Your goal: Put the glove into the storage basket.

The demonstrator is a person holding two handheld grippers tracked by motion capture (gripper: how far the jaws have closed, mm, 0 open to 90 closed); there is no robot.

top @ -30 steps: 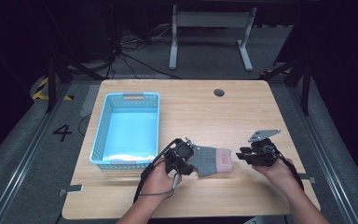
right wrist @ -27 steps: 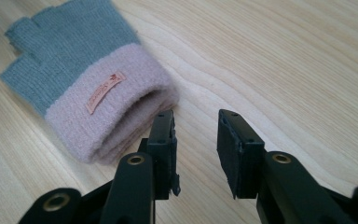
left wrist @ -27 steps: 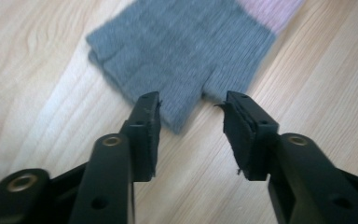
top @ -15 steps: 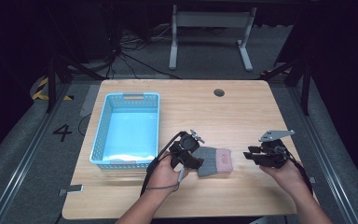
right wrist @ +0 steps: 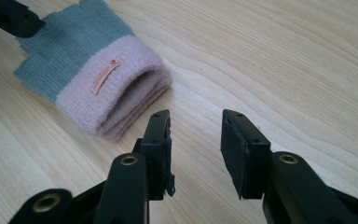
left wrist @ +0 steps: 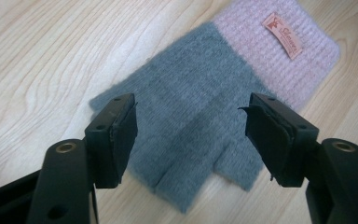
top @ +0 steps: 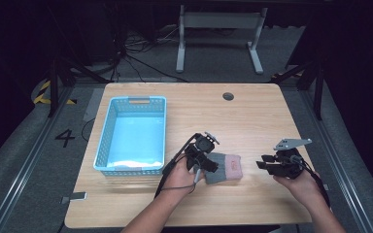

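Observation:
A knitted glove [top: 227, 167] with a grey finger end and a pink cuff lies flat on the wooden table, folded into a stack. My left gripper [top: 208, 165] hovers over the grey end. Its jaws have just been opening, and in the left gripper view they [left wrist: 191, 109] straddle the glove [left wrist: 200, 74] without the pads pressing on it. To the right of the cuff, my right gripper [top: 263, 163] points at the glove. Its jaws [right wrist: 196, 119] have also just been opening, over bare wood with nothing between them. The pink cuff [right wrist: 107, 88] lies just ahead and left of them.
A light blue plastic basket [top: 131, 103] stands on the left half of the table [top: 272, 116], with something pale at its near end. A round cable hole [top: 228, 96] sits near the far edge. Metal frame legs and cables lie on the floor beyond.
My left gripper has slid right over the glove's grey end and spread its jaws. The right gripper has drawn back a little to the right, away from the cuff, opening wider.

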